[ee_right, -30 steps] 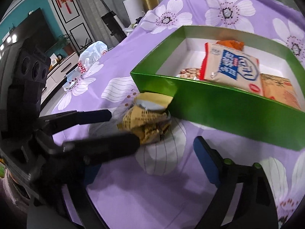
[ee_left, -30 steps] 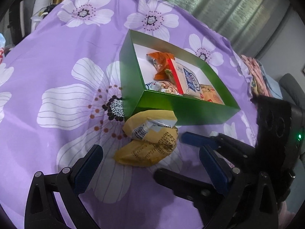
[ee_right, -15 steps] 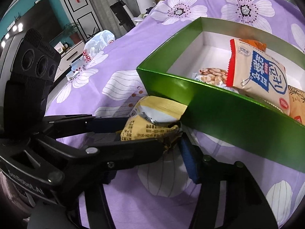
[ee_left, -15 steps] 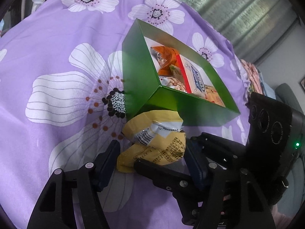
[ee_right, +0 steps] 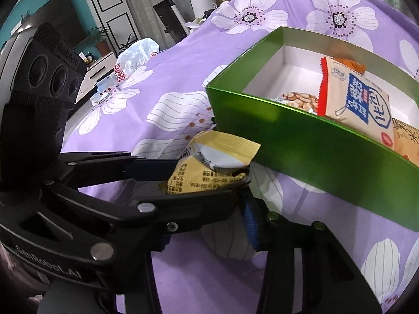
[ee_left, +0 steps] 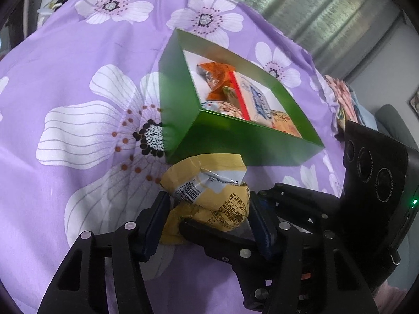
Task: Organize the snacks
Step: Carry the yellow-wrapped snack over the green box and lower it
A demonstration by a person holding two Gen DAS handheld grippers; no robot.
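Both hand-held grippers are converging on the same yellow snack packet (ee_left: 207, 196), which is lying on the purple floral cloth (ee_left: 78, 83) just outside the near corner of the green box (ee_left: 235, 141). It's touching or nearly touching the box wall; I can't tell which.

Left hand-held gripper (ee_left: 207, 217): jaws closing, blue pads pressing on the packet's two sides. Right hand-held gripper (ee_right: 209, 196): jaws also closing, packet between them; one finger is running under the crumpled lower edge, and the blue pad looks to be against the packet's right end.

Handling read: the packet is looking light, soft and already crumpled. The film is probably slippery, the contents likely crushable. I'd hold it mid-body, across the puffed part, not by the thin sealed flap at the top, which would fold and slip. Keep the squeeze gentle.

The box is already holding an orange wrapper (ee_left: 217, 76), a white-and-blue packet (ee_right: 356, 102), a peanut pack (ee_right: 298, 99) and a tan packet (ee_left: 284, 124). The free space is appearing to be at the left, white end of the box.

Two grippers on one small packet is looking redundant; they're crowding each other.
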